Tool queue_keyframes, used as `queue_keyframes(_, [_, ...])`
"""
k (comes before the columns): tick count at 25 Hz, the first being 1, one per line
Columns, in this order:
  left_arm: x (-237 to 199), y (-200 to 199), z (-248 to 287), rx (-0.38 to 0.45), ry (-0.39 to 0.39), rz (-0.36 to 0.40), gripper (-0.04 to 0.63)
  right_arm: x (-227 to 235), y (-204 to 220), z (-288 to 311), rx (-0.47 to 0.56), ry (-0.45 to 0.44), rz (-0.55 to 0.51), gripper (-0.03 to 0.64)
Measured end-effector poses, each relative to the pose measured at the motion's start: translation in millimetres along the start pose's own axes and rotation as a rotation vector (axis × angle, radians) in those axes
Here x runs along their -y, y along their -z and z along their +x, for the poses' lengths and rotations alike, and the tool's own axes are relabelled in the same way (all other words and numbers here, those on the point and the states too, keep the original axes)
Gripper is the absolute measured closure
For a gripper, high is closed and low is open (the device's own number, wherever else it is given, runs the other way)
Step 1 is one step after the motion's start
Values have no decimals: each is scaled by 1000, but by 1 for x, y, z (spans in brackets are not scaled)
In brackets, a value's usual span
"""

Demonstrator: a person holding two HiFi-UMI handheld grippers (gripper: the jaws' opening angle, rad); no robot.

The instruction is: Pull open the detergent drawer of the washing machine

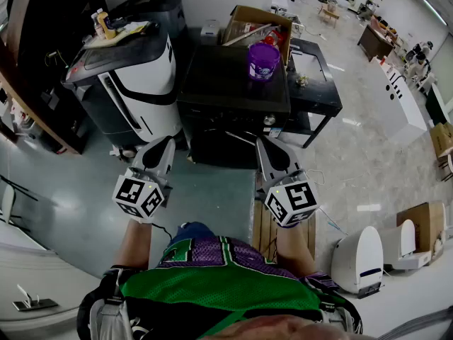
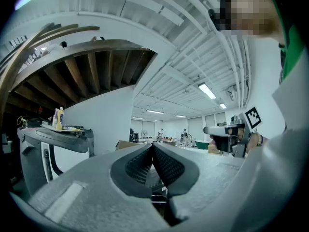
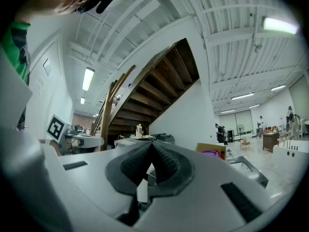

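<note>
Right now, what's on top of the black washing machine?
On the washing machine, a purple bucket stands near the far right corner. The patch of top beneath it is covered.

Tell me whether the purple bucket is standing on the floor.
No: the purple bucket stands on the flat top of the black washing machine.

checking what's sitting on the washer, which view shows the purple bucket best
The head view: the purple bucket stands in full on top of the black washing machine. The right gripper view catches only a purple sliver of it; the left gripper view does not show it.
</note>
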State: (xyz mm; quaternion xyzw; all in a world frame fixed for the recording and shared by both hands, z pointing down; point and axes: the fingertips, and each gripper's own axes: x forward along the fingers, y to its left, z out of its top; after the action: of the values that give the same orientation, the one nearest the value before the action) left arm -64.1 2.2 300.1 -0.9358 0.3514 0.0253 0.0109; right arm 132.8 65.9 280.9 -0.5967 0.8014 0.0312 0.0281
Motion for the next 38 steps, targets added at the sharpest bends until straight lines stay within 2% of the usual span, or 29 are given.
queue_keyframes(13, [11, 6, 4, -17, 19, -10, 578, 4, -6, -7, 26, 11, -17, 617])
queue_keyframes(27, [18, 12, 11, -34, 50, -36, 578, 5, -10, -14, 48, 1, 34, 616])
queue_keyframes(38, [-2, 18, 7, -37, 47, -71, 578, -5, -3, 6, 36, -7, 46, 615])
